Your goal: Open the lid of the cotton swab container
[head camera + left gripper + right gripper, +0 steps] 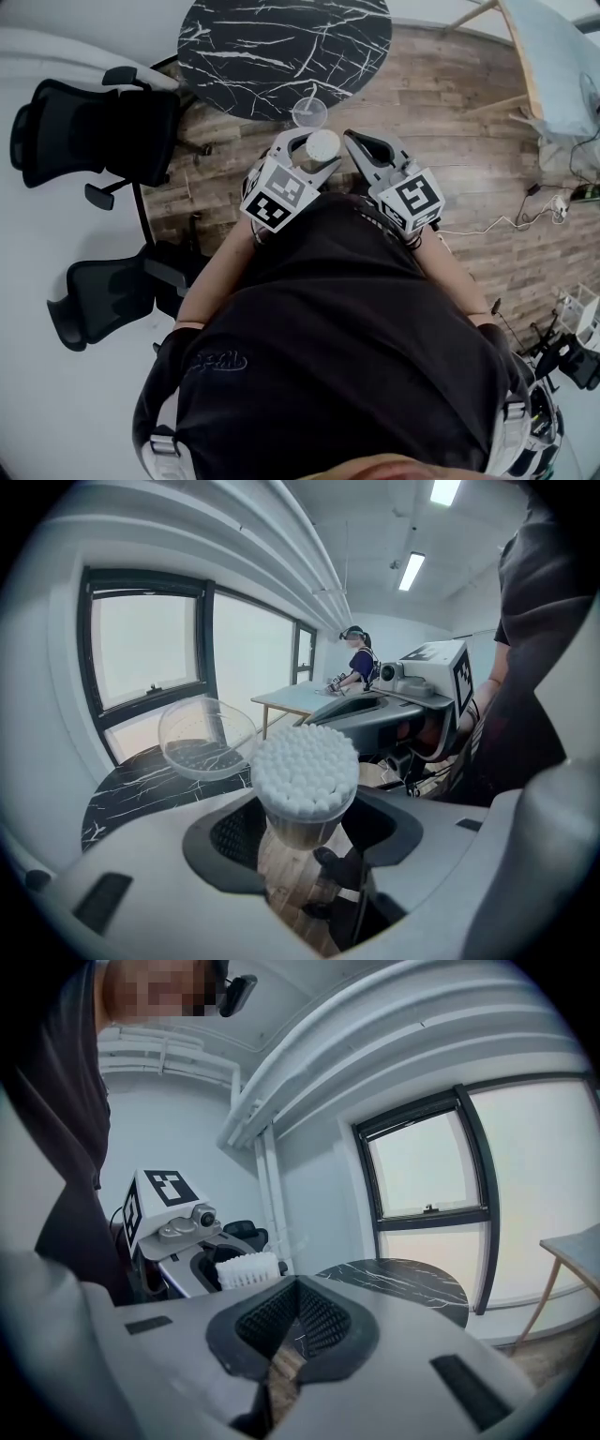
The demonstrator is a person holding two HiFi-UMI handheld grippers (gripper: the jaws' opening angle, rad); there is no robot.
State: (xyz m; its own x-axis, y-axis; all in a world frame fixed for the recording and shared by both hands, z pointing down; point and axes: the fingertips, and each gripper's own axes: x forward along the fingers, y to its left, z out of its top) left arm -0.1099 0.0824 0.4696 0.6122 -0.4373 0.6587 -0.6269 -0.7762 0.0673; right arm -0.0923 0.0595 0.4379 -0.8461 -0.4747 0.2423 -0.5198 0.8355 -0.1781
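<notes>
My left gripper is shut on the cotton swab container, held upright in front of my chest. In the left gripper view the jaws clasp the container's clear body, and the packed white swab heads stand bare above them. The clear round lid is swung back off the top and tilts beside the container on the table's side. Whether it still hangs on the rim I cannot tell. My right gripper is shut on nothing, just right of the container. Its pads meet with only floor behind them.
A round black marble table stands just beyond the grippers. Two black office chairs are at the left. A pale wooden table and floor cables lie to the right. Another person works at a far table.
</notes>
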